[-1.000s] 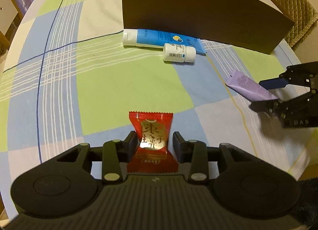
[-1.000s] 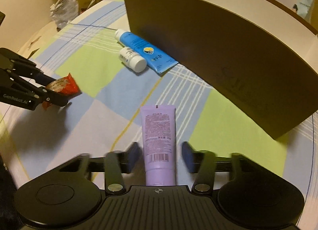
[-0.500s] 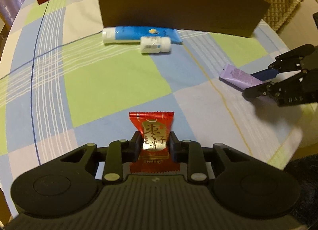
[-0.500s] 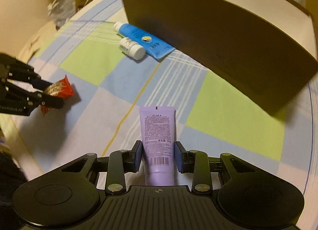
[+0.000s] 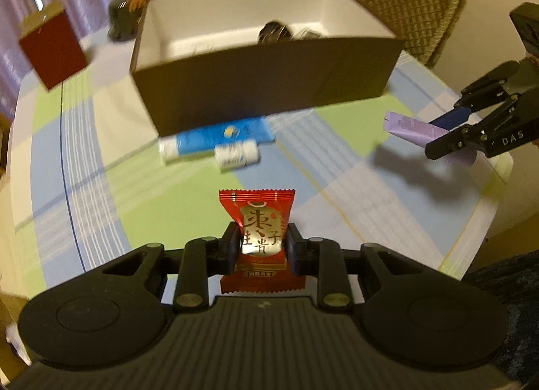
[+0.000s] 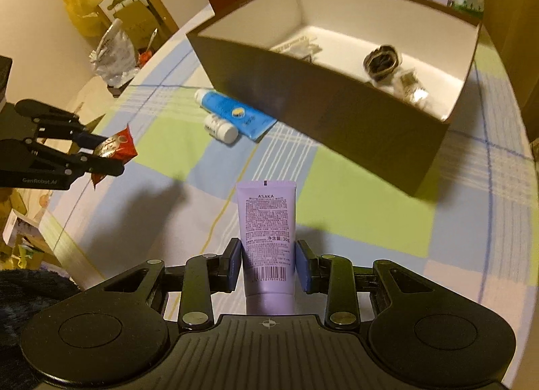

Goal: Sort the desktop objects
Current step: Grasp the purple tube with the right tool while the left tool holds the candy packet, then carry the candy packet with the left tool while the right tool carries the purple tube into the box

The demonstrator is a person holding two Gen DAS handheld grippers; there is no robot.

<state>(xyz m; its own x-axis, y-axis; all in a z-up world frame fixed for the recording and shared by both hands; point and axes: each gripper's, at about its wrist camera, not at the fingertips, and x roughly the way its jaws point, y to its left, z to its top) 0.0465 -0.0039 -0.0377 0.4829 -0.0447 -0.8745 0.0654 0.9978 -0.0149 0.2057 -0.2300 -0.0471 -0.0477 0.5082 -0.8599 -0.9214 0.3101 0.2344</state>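
Observation:
My left gripper [image 5: 259, 243] is shut on a red snack packet [image 5: 257, 221] with gold print, held above the checked tablecloth. My right gripper [image 6: 267, 257] is shut on a lilac tube [image 6: 267, 228], also lifted off the table. Each gripper shows in the other's view: the right gripper [image 5: 451, 135] with the lilac tube [image 5: 411, 127], the left gripper [image 6: 101, 151] with the red packet [image 6: 116, 149]. Ahead stands a brown box [image 5: 262, 87] with a white inside [image 6: 353, 39], holding a few small items. A blue tube [image 5: 215, 139] and a white bottle [image 5: 235, 154] lie before it.
A dark red box [image 5: 50, 46] stands at the table's back left. A wicker chair [image 5: 404, 2] is behind the brown box. Beyond the table's left edge are bags and white furniture [image 6: 111, 19]. The table edge [image 5: 478, 221] runs close on the right.
Both grippers closed on their objects and lifted them off the table. The views rose, so the inside of the brown box now shows.

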